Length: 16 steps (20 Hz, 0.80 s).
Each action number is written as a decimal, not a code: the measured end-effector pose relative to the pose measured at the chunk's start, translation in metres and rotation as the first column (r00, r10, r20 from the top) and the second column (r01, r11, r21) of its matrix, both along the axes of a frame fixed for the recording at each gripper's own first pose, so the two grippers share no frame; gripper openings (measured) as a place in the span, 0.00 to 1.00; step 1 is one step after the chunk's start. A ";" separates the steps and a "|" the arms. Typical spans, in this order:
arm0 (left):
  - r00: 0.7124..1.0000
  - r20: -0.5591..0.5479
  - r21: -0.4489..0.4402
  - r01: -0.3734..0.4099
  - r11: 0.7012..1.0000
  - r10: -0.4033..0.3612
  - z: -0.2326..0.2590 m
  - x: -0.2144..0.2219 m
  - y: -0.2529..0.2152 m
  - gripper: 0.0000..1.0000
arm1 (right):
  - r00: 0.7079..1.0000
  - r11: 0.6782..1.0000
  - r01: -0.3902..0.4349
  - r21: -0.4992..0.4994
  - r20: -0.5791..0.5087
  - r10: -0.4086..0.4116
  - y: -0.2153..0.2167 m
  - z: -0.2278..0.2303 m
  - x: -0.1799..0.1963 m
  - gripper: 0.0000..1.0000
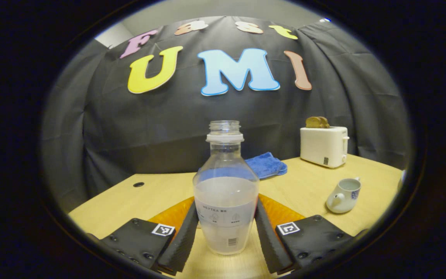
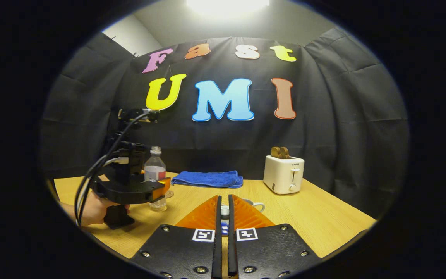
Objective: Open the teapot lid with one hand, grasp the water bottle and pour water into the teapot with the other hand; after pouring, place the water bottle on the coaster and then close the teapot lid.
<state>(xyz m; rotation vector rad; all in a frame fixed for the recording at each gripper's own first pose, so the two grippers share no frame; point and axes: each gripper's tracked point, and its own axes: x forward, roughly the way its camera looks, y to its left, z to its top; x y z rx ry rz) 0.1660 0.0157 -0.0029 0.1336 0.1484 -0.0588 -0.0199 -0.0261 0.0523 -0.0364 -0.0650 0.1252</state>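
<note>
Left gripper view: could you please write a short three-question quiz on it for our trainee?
1. True or false: the teapot has its lid on.
2. What sticks out of the top of the toaster? A) nothing B) toast C) a cup
3. Fill in: the left tongs sit on either side of the ______.
Key: 1 false, its top is open; 2 B; 3 water bottle.
</note>
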 end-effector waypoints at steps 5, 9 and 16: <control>0.998 -0.027 0.115 0.059 0.992 -0.056 -0.007 0.000 -0.025 0.86 | 1.000 1.000 -0.002 -0.006 -0.016 0.002 0.001 -0.014 -0.035 0.06; 0.997 -0.010 0.255 0.075 0.964 -0.075 -0.001 -0.001 -0.040 0.86 | 0.999 1.000 -0.009 0.006 -0.034 0.009 -0.002 -0.028 -0.055 0.06; 0.991 0.006 0.556 0.109 0.824 -0.134 0.002 0.003 -0.078 0.87 | 0.995 0.999 0.005 0.036 -0.098 -0.001 -0.013 -0.057 -0.076 0.06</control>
